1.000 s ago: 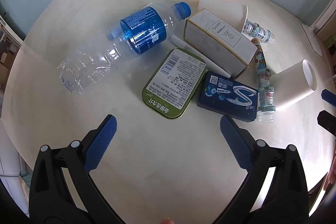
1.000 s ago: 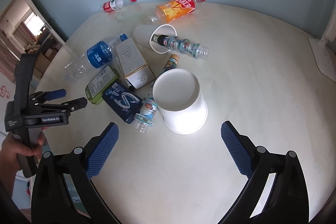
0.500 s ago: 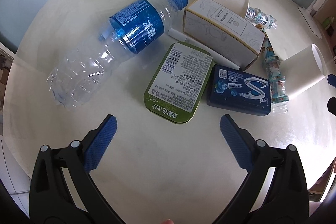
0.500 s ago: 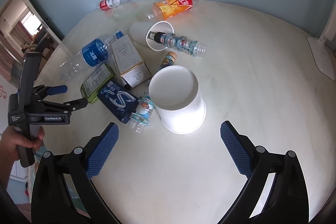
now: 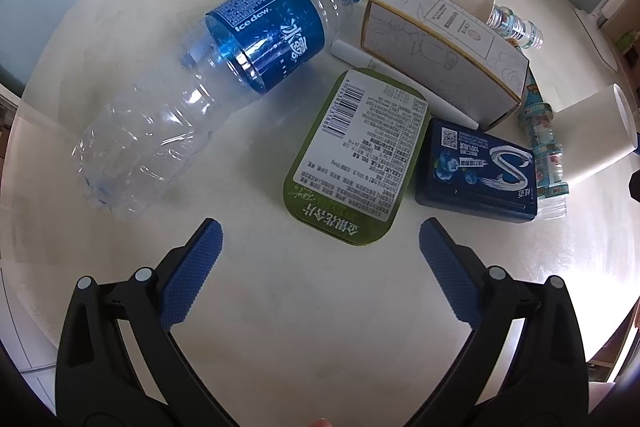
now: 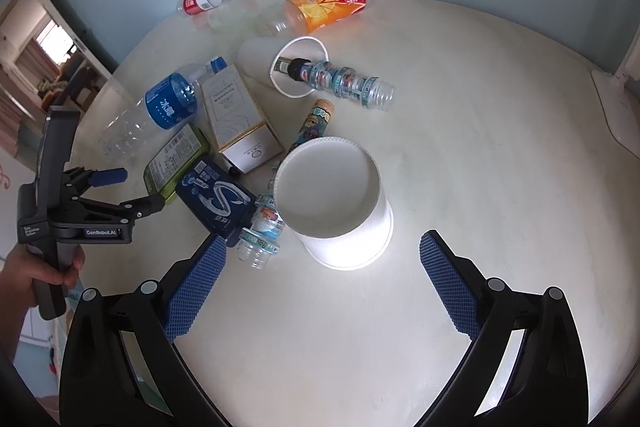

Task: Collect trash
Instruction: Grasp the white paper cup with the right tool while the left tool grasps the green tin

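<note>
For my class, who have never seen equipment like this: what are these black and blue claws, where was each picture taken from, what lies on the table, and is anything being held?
A person holds a two-finger gripper in each hand; a camera on each looks along its blue-padded fingers. One picture comes from the left gripper, the other from the right gripper, which also shows the person's hand holding the left one. On the round table lie a blue-labelled water bottle, a green tin, a dark blue gum pack, a white carton, an orange drink bottle and paper cups, one nearest. Both grippers are open; nothing is held.
</note>
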`<state>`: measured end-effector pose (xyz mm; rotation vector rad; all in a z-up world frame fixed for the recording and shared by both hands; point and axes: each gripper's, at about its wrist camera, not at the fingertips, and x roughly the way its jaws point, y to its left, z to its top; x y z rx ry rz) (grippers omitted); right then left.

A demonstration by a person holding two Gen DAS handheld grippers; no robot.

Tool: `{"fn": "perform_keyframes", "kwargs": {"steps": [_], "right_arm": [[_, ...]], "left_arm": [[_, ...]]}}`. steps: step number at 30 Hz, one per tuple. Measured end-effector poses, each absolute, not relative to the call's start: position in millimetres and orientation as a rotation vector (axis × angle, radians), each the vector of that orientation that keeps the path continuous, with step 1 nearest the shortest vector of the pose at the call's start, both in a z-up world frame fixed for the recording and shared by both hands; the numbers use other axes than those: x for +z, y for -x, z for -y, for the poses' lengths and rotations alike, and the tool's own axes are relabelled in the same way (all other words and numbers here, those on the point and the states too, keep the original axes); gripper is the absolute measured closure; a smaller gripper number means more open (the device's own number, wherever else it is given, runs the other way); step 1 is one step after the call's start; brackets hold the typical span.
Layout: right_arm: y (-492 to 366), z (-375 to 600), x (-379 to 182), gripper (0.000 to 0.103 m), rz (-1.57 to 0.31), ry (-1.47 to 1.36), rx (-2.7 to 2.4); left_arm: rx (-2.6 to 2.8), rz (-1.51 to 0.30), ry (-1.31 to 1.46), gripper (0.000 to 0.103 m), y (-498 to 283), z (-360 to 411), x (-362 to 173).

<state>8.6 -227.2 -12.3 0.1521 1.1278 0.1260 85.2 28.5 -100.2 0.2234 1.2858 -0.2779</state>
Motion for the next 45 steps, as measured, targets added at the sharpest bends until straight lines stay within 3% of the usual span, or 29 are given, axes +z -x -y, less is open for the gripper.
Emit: {"fn": "perform_keyframes", "kwargs": {"steps": [16,17,19,22,27,33,45], "right_arm": [[-21,231,-28,0.008,-1.162,-0.158,0.120],[-22,231,-29,0.010,-1.164,-0.161,0.121],[-23,232,-32,0.027,-1.176,-0.164,0.123],[-26,234,-38,0.028,-1.196,-0.182,0.123],[-27,235,-39,0.038,-1.186,-0.203,0.131],[-28,233,-38,0.041,-1.167,-0.205,0.144],[-16,248,-15,0.042,-1.110,-0.243,0.184]], "left_arm": [[-0.312,-1.324,-0.255,0.007,-116,-30,-123],[-0.315,-1.326,-0.250,0.007,-118,-31,-123],[-0.326,-1.320,-0.256,0.007,-121,-30,-123],[-0.348,-1.304,-0.267,0.010,-126,-25,-122],[-0.418,-1.263,-0.304,0.035,-132,-8,-115],[-0.450,-1.266,-0.257,0.041,-134,-3,-113],[-0.402,-1.231,-0.161,0.042,-104,-24,-89]]}}
